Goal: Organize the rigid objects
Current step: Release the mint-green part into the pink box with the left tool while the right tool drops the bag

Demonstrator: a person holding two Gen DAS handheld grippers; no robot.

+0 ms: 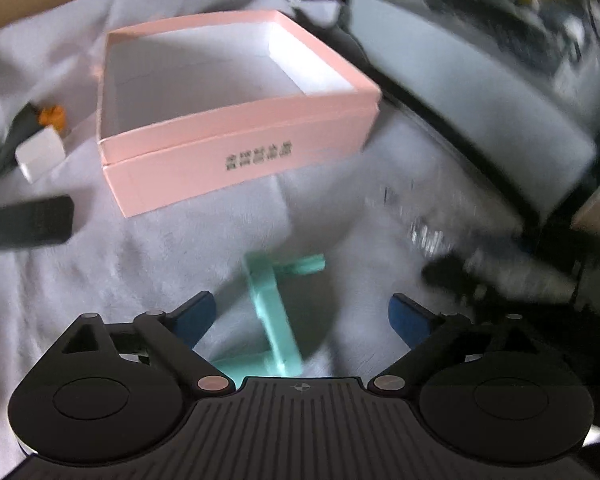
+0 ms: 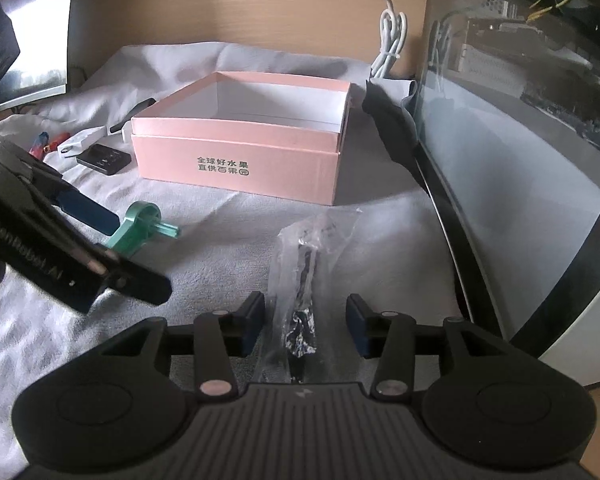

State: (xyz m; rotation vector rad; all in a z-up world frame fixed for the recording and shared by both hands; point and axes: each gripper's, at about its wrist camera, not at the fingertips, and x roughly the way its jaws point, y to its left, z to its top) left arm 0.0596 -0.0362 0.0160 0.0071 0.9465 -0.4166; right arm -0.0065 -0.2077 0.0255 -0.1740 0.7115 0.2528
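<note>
**Two tools wait by the empty pink box**

The pink box (image 2: 236, 152) sits open mid-frame, ready for things. The left hand-held gripper (image 1: 300, 316) gapes wide around the green part (image 1: 272, 312), holding nothing. Lower centre, the right hand-held gripper (image 2: 305, 320) stands part open around the wrapped tool (image 2: 306, 280), not pinching it.

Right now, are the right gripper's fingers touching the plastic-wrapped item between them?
Apart. The right wrist view shows the right gripper open around the plastic-wrapped item, with grey cloth visible on both sides between wrap and fingers.
</note>
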